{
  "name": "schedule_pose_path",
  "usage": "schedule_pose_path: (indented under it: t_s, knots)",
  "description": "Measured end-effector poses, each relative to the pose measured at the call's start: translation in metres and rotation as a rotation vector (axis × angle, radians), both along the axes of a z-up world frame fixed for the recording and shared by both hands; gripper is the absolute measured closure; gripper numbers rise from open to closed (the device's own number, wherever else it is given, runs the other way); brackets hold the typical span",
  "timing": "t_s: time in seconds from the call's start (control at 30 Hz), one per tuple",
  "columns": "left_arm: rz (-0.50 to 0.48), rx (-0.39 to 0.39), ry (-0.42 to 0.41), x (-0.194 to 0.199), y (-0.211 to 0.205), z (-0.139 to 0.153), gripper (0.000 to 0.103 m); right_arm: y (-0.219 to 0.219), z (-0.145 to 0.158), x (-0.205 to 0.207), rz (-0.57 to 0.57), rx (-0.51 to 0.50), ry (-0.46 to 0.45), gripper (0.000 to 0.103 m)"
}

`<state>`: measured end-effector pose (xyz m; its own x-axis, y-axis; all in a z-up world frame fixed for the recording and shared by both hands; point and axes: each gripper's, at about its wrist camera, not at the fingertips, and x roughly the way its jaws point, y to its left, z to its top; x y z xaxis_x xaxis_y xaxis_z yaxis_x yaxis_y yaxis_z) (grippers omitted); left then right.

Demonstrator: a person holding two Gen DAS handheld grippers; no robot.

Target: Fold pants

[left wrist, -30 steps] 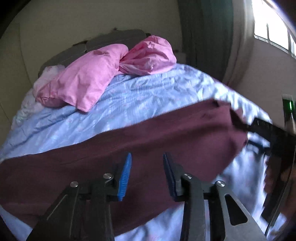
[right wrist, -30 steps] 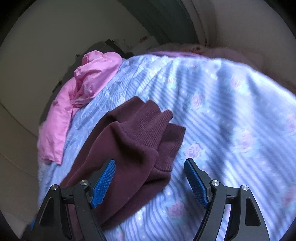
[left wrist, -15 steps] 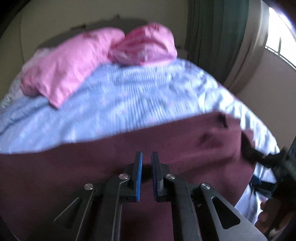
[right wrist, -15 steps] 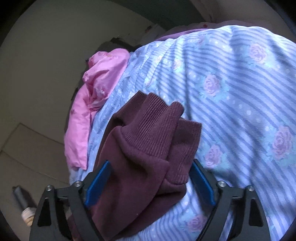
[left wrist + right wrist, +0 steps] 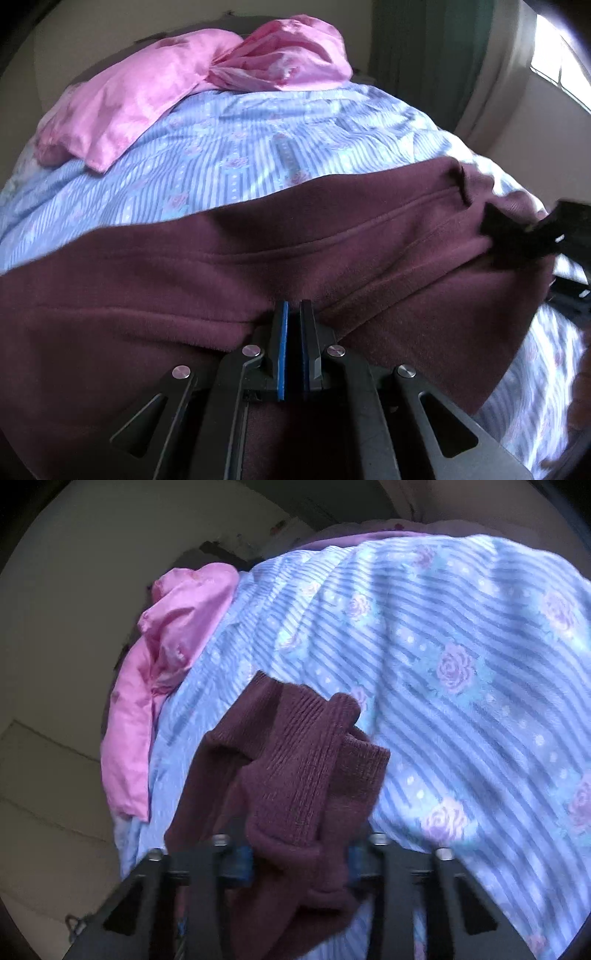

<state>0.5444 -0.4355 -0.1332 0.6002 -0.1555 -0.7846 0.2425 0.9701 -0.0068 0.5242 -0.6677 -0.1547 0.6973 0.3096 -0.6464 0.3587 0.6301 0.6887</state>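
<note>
Maroon pants [image 5: 184, 295] lie stretched across a blue striped bed sheet [image 5: 258, 147]. My left gripper [image 5: 293, 317] is shut at their near edge, with a pinch of fabric gathered between the blue pads. In the right wrist view the two ribbed leg cuffs [image 5: 306, 757] lie stacked. My right gripper [image 5: 299, 860] is closing, and its jaws squeeze the bunched cloth just behind the cuffs. That gripper also shows, dark and blurred, at the pants' right end [image 5: 509, 236] in the left wrist view.
Two pink pillows [image 5: 129, 99] [image 5: 288, 55] lie at the head of the bed, one also in the right wrist view [image 5: 166, 664]. A green curtain [image 5: 424, 44] and a bright window [image 5: 561, 74] stand at the far right. The floral sheet [image 5: 461, 664] spreads beyond the cuffs.
My left gripper came down onto the pants and shut on the fabric. My right gripper slid forward around the cuffs, and its wide jaws closed in on them.
</note>
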Motion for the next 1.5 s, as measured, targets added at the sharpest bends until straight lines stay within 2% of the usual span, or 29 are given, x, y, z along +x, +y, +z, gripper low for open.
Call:
schedule_pose_path:
  t_s: [0.1, 0.2, 0.27, 0.43, 0.53, 0.67, 0.8, 0.9, 1.07, 1.2, 1.43, 1.5]
  knots:
    - [-0.034, 0.054, -0.017, -0.007, 0.002, 0.028, 0.091, 0.012, 0.034, -0.010, 0.017, -0.106, -0.046, 0.078]
    - [0.022, 0.004, -0.112, -0.034, 0.031, 0.074, 0.086, 0.040, 0.084, -0.021, 0.045, -0.301, -0.107, 0.079]
    - [0.054, 0.011, -0.120, -0.054, 0.057, 0.093, 0.086, 0.060, 0.116, -0.026, 0.062, -0.400, -0.136, 0.079]
    - [0.163, 0.013, -0.045, -0.103, 0.153, 0.113, 0.086, 0.133, 0.174, -0.025, 0.141, -0.658, -0.195, 0.078]
    - [0.236, 0.019, 0.004, -0.127, 0.210, 0.116, 0.086, 0.182, 0.194, -0.026, 0.225, -0.723, -0.247, 0.078]
    - [0.344, 0.021, 0.070, -0.163, 0.289, 0.116, 0.086, 0.258, 0.206, -0.030, 0.355, -0.819, -0.291, 0.078]
    - [0.407, 0.025, 0.089, -0.193, 0.342, 0.121, 0.086, 0.332, 0.194, -0.033, 0.501, -0.875, -0.282, 0.080]
    - [0.417, 0.008, 0.109, -0.202, 0.366, 0.119, 0.086, 0.383, 0.172, -0.041, 0.601, -0.927, -0.251, 0.081]
    - [0.416, -0.010, 0.143, -0.211, 0.394, 0.112, 0.086, 0.447, 0.130, -0.057, 0.699, -0.996, -0.182, 0.081]
    - [0.399, -0.004, 0.160, -0.216, 0.414, 0.107, 0.086, 0.486, 0.097, -0.059, 0.747, -1.075, -0.120, 0.081]
    - [0.418, -0.012, 0.197, -0.225, 0.456, 0.100, 0.086, 0.541, 0.071, -0.060, 0.818, -1.165, -0.113, 0.081]
    - [0.430, -0.018, 0.195, -0.228, 0.468, 0.100, 0.081, 0.553, 0.054, -0.059, 0.833, -1.219, -0.060, 0.078]
